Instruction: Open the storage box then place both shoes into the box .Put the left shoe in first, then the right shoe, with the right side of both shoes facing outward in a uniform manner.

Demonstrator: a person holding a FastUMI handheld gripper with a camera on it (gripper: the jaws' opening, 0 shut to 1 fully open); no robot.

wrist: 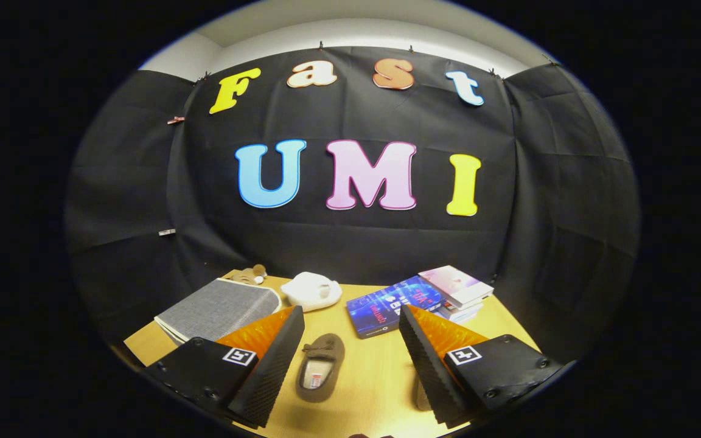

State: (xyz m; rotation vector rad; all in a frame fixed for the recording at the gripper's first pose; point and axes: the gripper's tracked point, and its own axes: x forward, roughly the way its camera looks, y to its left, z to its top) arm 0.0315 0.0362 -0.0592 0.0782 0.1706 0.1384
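my tongs (347, 359) are released, fingers spread wide with nothing between them but the wooden table (381, 371). the job looks barely begun to me: the grey storage box (219, 310) sits closed, lid down, beyond my left finger and partly hidden behind it. one brown shoe (321, 367) lies on the table between my fingers, nearer the left one, opening up. its long axis runs almost straight away from me, and i think the toe points away toward the wall, leaning slightly right. something pale peeks out by my right finger (429, 365); it could be the other shoe, but i can't tell. beyond the fingers sit a white soft lump (312, 290) and a stack of books (420, 298). opening the box and both placements are left.
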